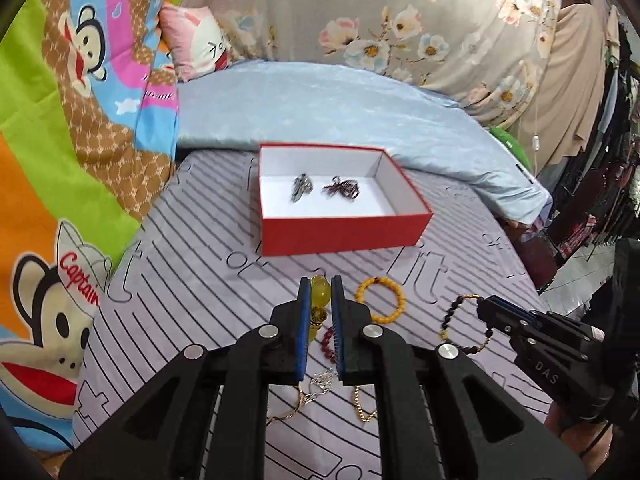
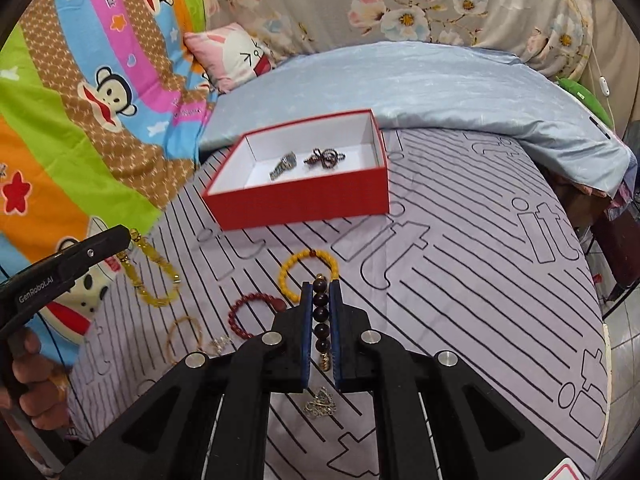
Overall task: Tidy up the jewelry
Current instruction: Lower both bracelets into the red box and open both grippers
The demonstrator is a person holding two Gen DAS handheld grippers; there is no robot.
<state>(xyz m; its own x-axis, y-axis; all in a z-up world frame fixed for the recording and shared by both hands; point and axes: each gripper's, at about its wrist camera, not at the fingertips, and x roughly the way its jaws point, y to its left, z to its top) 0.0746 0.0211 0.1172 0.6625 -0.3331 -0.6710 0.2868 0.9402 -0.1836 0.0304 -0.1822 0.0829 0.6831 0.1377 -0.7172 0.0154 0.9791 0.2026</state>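
Two bracelets are being carried at once. Through the left wrist camera, the left gripper [image 1: 320, 292] is clamping nearly shut on a yellow bead bracelet [image 1: 320, 289], its big translucent beads sitting between the blue pads, while the right gripper [image 1: 482, 308] off to the side is gripping a dark bead bracelet [image 1: 452, 314]. Ahead, the red box [image 1: 344, 228] is sitting on the striped bed sheet [image 1: 192, 280], already holding a watch [image 1: 301, 188] and a dark beaded piece [image 1: 342, 189].

Through the right wrist camera, the pads are pinching a row of dark beads, and an orange bracelet [image 2: 286, 276], a red bracelet [image 2: 240, 314] and thin chains [image 2: 320, 402] are lying loose on the sheet. The step in hand looks like transport; next, each gripper needs carrying over the open box before letting go.
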